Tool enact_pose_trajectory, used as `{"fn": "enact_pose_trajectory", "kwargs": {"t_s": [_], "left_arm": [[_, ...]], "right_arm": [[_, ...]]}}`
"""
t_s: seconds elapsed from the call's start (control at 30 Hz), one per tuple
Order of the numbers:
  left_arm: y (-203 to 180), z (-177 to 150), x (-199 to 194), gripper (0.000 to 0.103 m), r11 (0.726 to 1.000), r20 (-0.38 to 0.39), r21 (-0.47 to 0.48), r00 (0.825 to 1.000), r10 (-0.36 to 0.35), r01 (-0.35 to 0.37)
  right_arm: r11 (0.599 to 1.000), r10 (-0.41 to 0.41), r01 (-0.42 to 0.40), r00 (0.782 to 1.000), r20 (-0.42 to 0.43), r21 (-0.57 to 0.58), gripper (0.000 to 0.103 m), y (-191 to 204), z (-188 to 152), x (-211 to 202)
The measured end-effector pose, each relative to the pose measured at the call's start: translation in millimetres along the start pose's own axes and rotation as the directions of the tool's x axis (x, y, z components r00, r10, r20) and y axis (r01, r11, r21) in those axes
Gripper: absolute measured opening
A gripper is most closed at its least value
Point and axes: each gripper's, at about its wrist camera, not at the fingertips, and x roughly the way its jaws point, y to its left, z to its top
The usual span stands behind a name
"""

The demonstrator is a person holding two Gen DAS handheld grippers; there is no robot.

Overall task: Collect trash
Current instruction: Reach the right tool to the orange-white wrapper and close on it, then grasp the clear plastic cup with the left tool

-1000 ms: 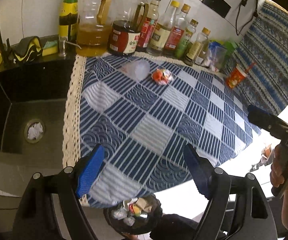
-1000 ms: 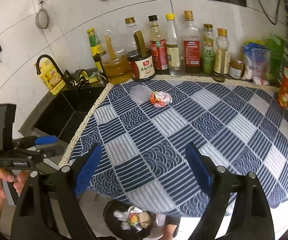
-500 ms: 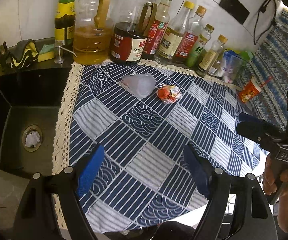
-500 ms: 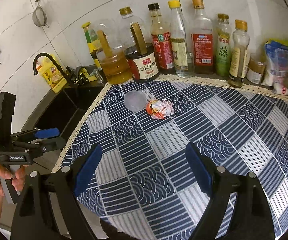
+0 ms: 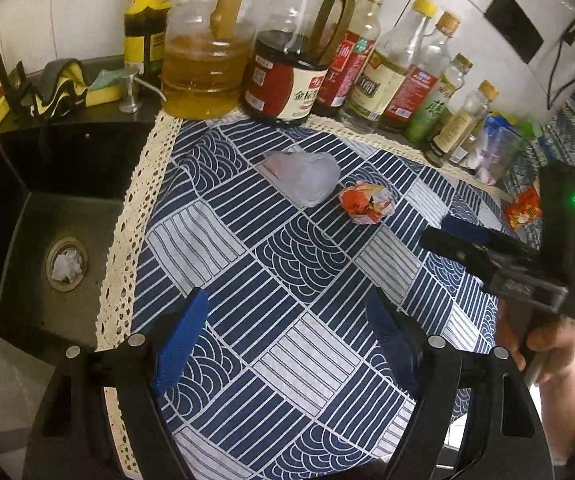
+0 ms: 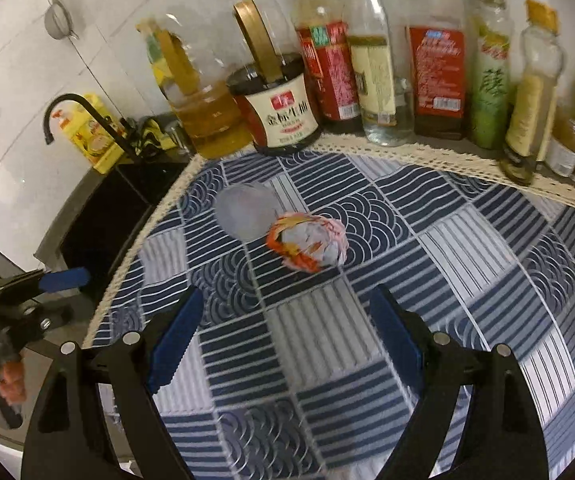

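Both tongs, left (image 5: 287, 344) and right (image 6: 283, 334), stand wide and hold nothing above the checked tabletop (image 6: 467, 264). Ahead, a crumpled wrapper (image 6: 307, 242) lies touching a clear plastic bag (image 6: 245, 210), near the bottles (image 6: 371, 76).

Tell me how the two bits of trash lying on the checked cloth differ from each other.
The crumpled clear plastic is pale and see-through; the crumpled wrapper is printed red, orange and white. The plastic spreads wider and looks flatter; the wrapper is balled up tighter. The plastic lies nearer the sink, the wrapper on the side away from it. Both rest side by side on the blue checked cloth, in front of the bottles, with neither one gripped.
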Motion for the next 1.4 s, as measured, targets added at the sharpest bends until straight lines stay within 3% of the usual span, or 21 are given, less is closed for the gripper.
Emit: {"fn": "enact_pose_trajectory", "kwargs": {"t_s": [0.13,0.3,0.63,0.73,0.97,1.4], "left_arm": [[-1,0,7,0.079,1.000,-0.010,-0.023,1.000,0.018,-0.018],[0,3,14,0.079,0.998,-0.014,-0.056,0.999,0.037,-0.038],[-6,8,24,0.079,0.995,-0.028,-0.077,0.998,0.059,-0.061],[-7,9,26,0.079,0.995,-0.028,-0.080,0.998,0.056,-0.058],[-12,12,34,0.079,0.996,-0.038,-0.073,0.998,0.056,-0.059],[-25,31,48,0.079,0.996,-0.032,-0.048,0.997,0.069,-0.070]], "right_arm": [[1.000,0.007,-0.007,1.000,-0.011,-0.013,0.084,-6,12,20],[1.000,0.014,-0.015,0.999,-0.040,-0.016,0.074,-14,24,41],[0.997,0.051,-0.056,0.995,-0.087,-0.061,0.070,-13,30,62],[0.996,0.067,-0.073,0.992,-0.111,-0.056,0.059,-16,30,67],[0.994,0.089,-0.097,0.989,-0.117,-0.059,0.052,-21,27,64],[0.992,0.105,-0.111,0.990,-0.098,-0.061,0.051,-31,19,31]]}}
